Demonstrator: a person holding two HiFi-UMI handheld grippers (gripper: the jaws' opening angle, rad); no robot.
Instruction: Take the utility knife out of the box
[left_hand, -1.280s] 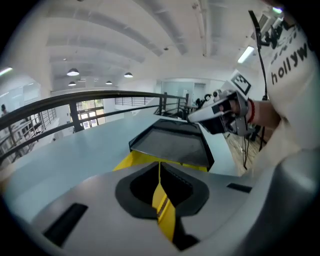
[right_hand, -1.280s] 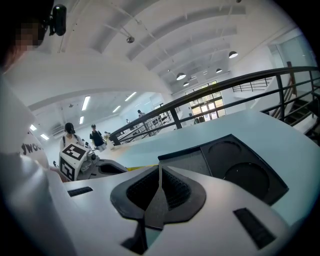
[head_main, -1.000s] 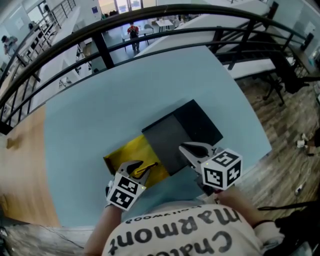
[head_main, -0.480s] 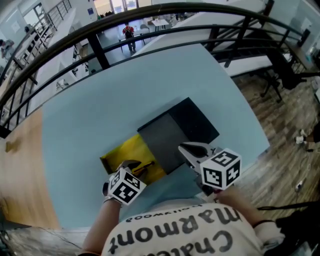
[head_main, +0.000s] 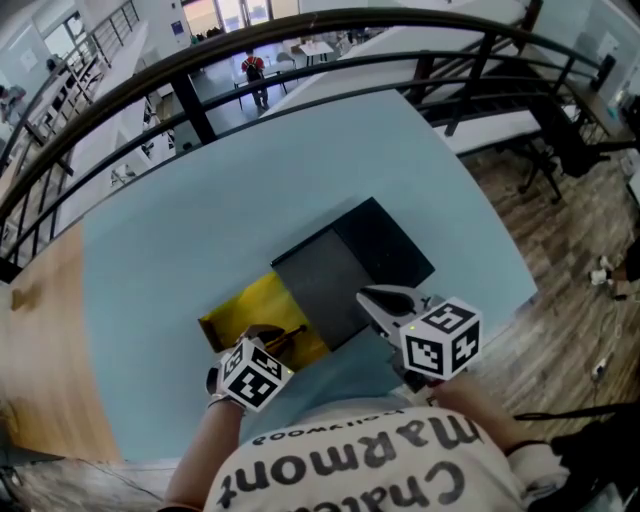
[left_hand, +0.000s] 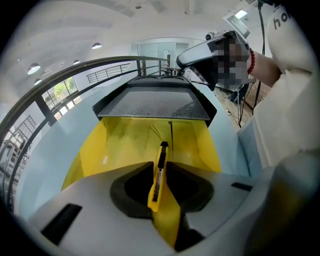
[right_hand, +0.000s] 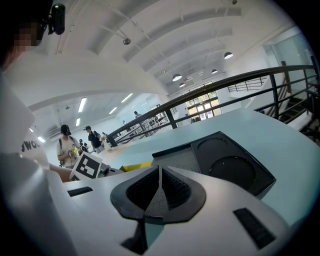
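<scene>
The utility knife (left_hand: 159, 172), yellow with a black slider, stands on edge in the open yellow-lined box (left_hand: 125, 135). My left gripper (left_hand: 161, 165) points steeply down into the box. Its jaws are closing, and the dark pads touch both sides of the knife. In the head view the left gripper (head_main: 268, 337) reaches into the near end of the yellow box (head_main: 235, 312), and only a sliver of the knife (head_main: 291, 333) shows. My right gripper (head_main: 375, 300) hovers over the near corner of the grey panel. In its own view the right gripper (right_hand: 160, 172) is shut with nothing in it.
The box's grey inner panel (head_main: 325, 280) and black moulded lid (head_main: 388, 245) lie open beyond the yellow half on the pale blue table (head_main: 200, 220). A dark railing (head_main: 300, 40) curves round the table's far side. The table's near edge is against my body.
My left gripper has sunk lower into the yellow box and rolled a little, and its jaws have narrowed round the knife. The right gripper has not moved.
</scene>
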